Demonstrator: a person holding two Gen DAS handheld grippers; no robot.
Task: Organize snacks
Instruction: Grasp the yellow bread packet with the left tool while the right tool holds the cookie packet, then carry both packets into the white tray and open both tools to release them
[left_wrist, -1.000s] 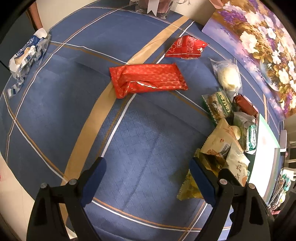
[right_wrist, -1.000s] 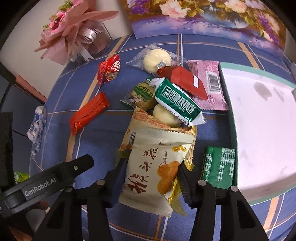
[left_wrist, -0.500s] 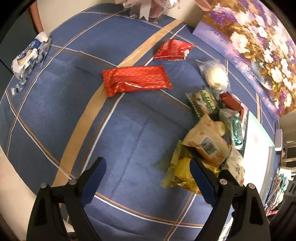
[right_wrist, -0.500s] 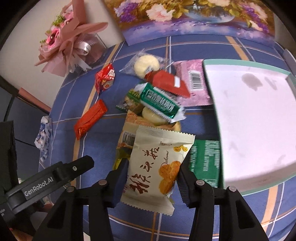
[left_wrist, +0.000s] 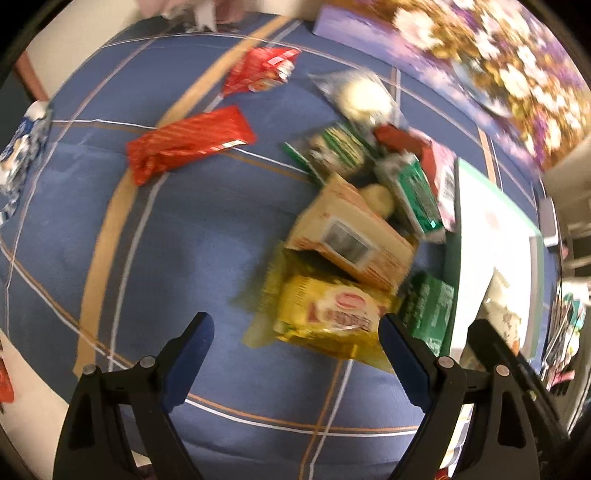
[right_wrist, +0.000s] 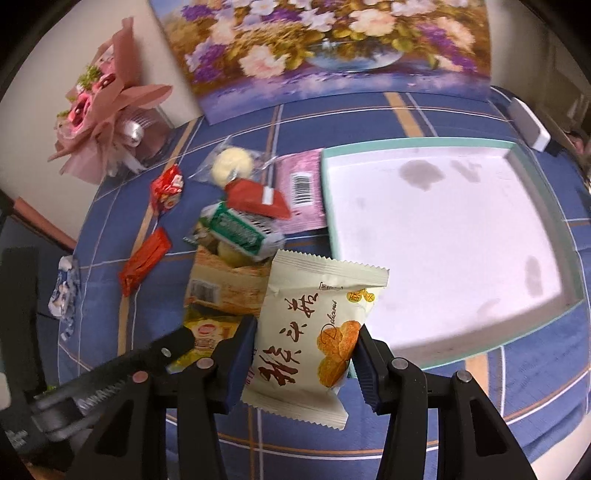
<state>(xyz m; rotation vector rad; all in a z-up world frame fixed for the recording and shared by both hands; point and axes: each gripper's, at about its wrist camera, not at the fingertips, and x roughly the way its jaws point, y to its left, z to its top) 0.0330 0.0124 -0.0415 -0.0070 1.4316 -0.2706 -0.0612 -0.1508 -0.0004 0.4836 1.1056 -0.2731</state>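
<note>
Pinching a cream packet (right_wrist: 310, 332) between both pads, the right gripper (right_wrist: 304, 352) holds it lifted above the blue cloth (right_wrist: 424, 110), its lower end hanging below the fingers (right_wrist: 240, 354) and its top edge just beside the near left corner of the white tray (right_wrist: 443, 229). Behind it the snack heap lies left of the tray: a tan packet (right_wrist: 225, 284), a green bar (right_wrist: 240, 230), a red sachet (right_wrist: 255, 197) and a pink packet (right_wrist: 301, 188) touching the tray's rim. The left gripper (left_wrist: 297, 332) has its jaws spread wide with nothing between them, poised above a yellow packet (left_wrist: 328, 314) at the heap's near edge; whether the fingers touch it is unclear through the blur. A long red packet (left_wrist: 188, 142) lies apart to the left.
</note>
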